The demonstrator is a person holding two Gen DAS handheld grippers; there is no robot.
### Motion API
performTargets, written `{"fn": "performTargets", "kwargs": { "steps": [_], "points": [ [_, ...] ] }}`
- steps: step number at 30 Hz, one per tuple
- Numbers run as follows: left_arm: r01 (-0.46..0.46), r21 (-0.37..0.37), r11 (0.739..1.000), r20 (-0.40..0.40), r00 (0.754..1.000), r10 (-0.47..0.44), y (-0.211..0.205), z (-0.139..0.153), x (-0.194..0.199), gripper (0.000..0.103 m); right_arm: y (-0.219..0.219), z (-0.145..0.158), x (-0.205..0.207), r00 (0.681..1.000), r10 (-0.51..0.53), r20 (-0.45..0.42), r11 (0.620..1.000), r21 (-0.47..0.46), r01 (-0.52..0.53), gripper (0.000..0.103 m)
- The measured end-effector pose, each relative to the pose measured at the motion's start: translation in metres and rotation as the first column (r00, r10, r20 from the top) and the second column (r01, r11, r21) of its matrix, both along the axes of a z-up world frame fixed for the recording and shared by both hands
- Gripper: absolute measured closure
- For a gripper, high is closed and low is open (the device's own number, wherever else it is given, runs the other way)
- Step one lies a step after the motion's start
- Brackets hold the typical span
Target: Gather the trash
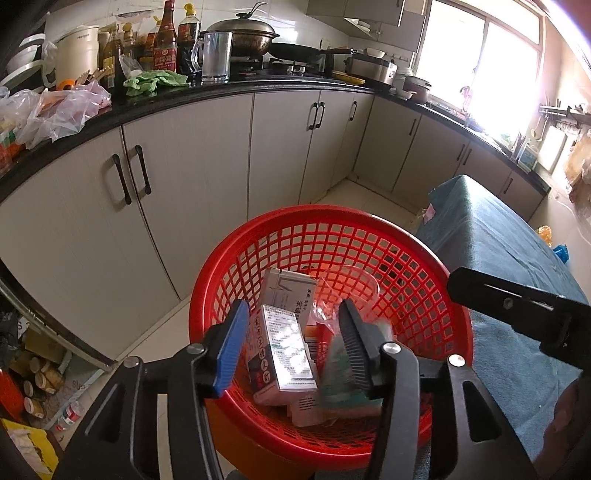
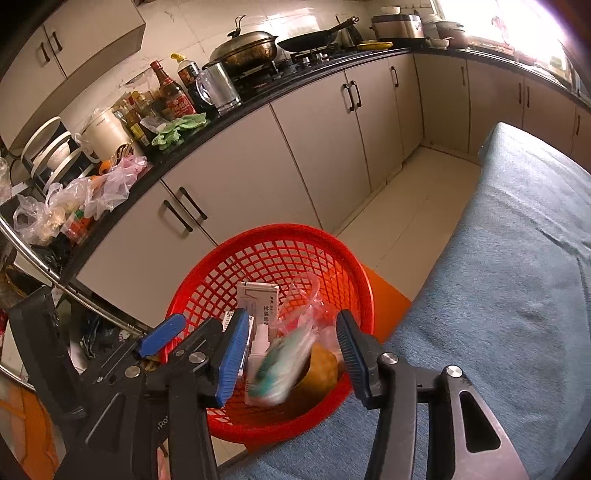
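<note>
A red mesh basket (image 1: 436, 295) holds trash: two small cartons (image 1: 284, 347), clear plastic wrap (image 1: 343, 288) and a blurred green-white packet (image 1: 340, 373). My left gripper (image 1: 295, 347) is open above the basket with nothing between its fingers. In the right wrist view the same basket (image 2: 229, 280) holds a white carton (image 2: 258, 299), a small white bottle (image 2: 258, 347), a yellow-brown lump (image 2: 321, 373) and the blurred green-white packet (image 2: 284, 365), which is in motion. My right gripper (image 2: 291, 350) is open over it, with the left gripper's blue finger (image 2: 162, 334) beside it.
A blue-grey cloth-covered table (image 2: 517, 280) lies to the right of the basket. White cabinets (image 1: 184, 192) under a black counter run behind. The counter carries bottles (image 1: 166, 37), plastic bags (image 1: 59, 110), a wok (image 1: 243, 33) and a green cloth (image 1: 155, 81). An orange stool (image 2: 388, 295) stands under the basket.
</note>
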State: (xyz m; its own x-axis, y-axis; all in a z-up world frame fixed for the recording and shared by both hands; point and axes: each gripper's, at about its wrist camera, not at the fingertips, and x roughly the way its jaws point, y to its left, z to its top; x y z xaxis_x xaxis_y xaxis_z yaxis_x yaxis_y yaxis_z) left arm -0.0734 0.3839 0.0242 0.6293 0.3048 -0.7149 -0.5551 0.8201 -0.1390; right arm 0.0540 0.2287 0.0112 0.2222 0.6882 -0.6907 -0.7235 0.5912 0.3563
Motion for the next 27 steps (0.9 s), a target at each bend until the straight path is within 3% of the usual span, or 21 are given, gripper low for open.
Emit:
{"fn": "performTargets", "kwargs": {
  "steps": [11, 27],
  "points": [
    [-0.025, 0.029, 0.999, 0.009, 1.0, 0.025, -0.004, 0.005, -0.005, 0.036, -0.015, 0.004, 0.001, 0.999, -0.034, 0.009, 0.999, 0.005, 0.033, 0.045],
    [-0.09, 0.171, 0.981, 0.069, 0.994, 0.079, -0.05, 0.044, -0.048, 0.008, -0.082, 0.029, -0.05, 0.974, -0.101, 0.205, 0.994, -0.013, 0.106, 0.027]
  ]
}}
